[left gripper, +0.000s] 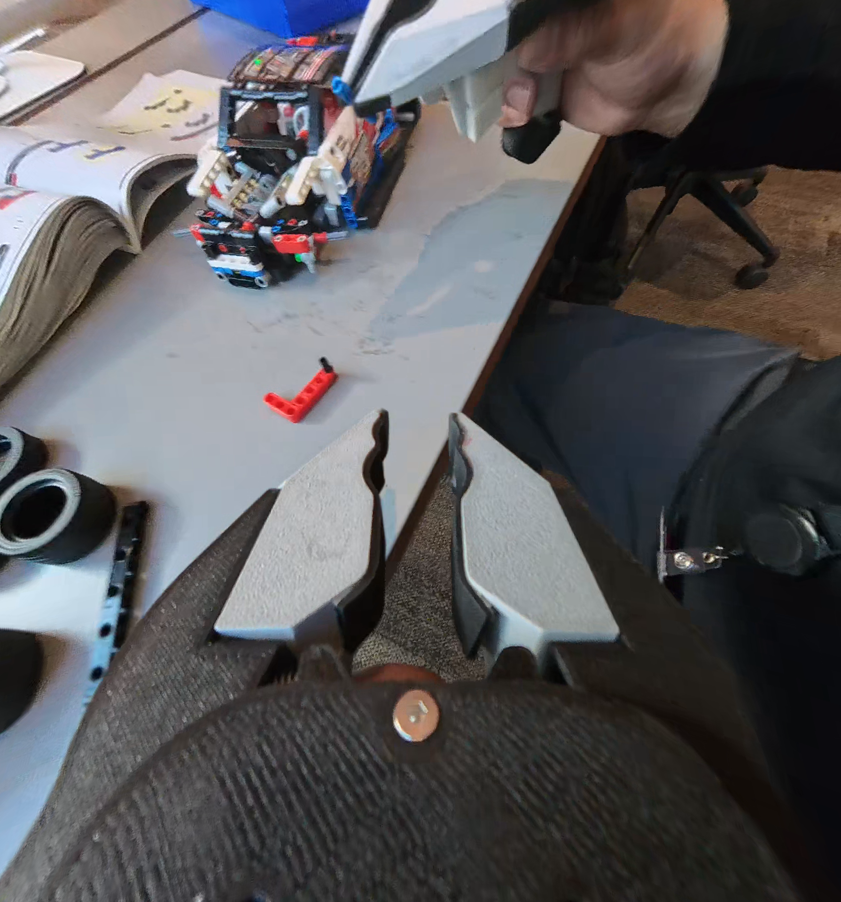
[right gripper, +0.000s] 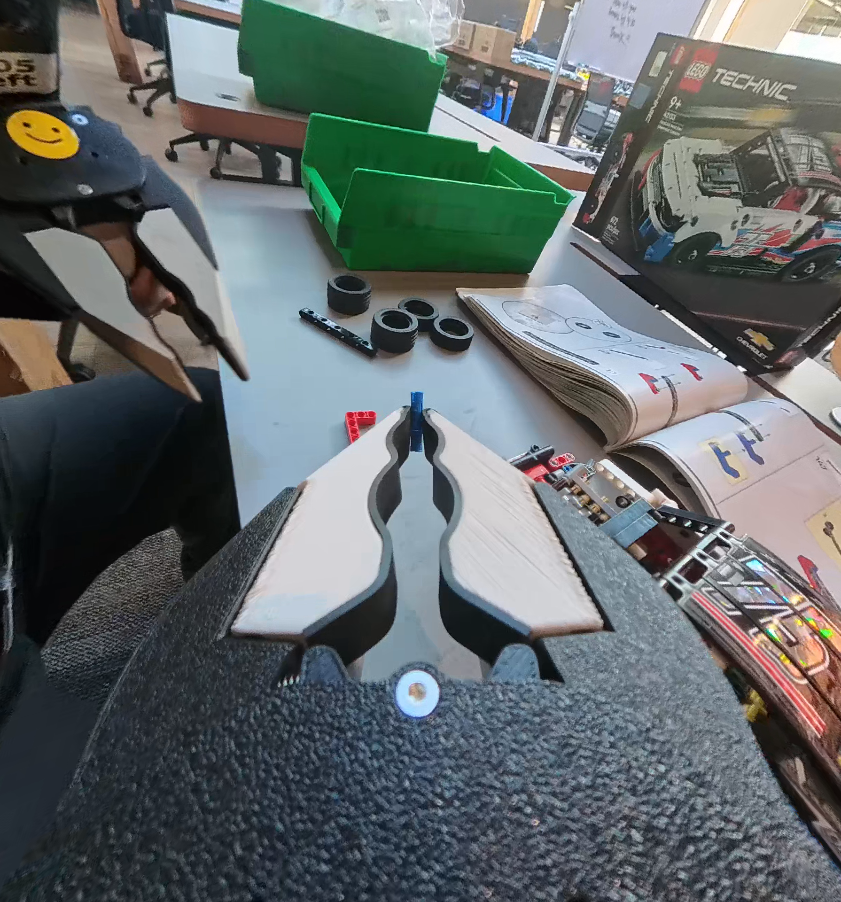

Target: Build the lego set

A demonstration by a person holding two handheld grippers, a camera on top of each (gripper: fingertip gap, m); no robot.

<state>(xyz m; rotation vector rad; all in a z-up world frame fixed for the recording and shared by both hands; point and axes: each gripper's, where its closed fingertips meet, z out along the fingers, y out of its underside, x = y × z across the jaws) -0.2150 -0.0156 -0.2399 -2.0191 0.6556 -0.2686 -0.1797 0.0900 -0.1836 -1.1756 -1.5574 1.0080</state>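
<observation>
The half-built lego car (left gripper: 282,180) stands on the grey table (left gripper: 189,341); it also shows at the right of the right wrist view (right gripper: 731,585). A red L-shaped beam (left gripper: 301,393) with a black pin lies on the table, ahead of my left gripper (left gripper: 418,429), which is open and empty over the table edge. My right gripper (right gripper: 416,415) is shut on a small blue pin (right gripper: 416,405) and holds it above the table, next to the car; the red beam (right gripper: 359,423) lies just left of its tips. In the left wrist view the right gripper (left gripper: 348,97) hangs over the car.
Several black tyres (right gripper: 399,322) and a long black beam (right gripper: 336,332) lie mid-table. An open instruction booklet (right gripper: 604,361), two green bins (right gripper: 433,210), a blue bin (left gripper: 286,14) and the set's box (right gripper: 731,195) stand around. The person's legs and office chairs are beside the table edge (left gripper: 521,312). There is about 12 centimeters between the tips of the two grippers.
</observation>
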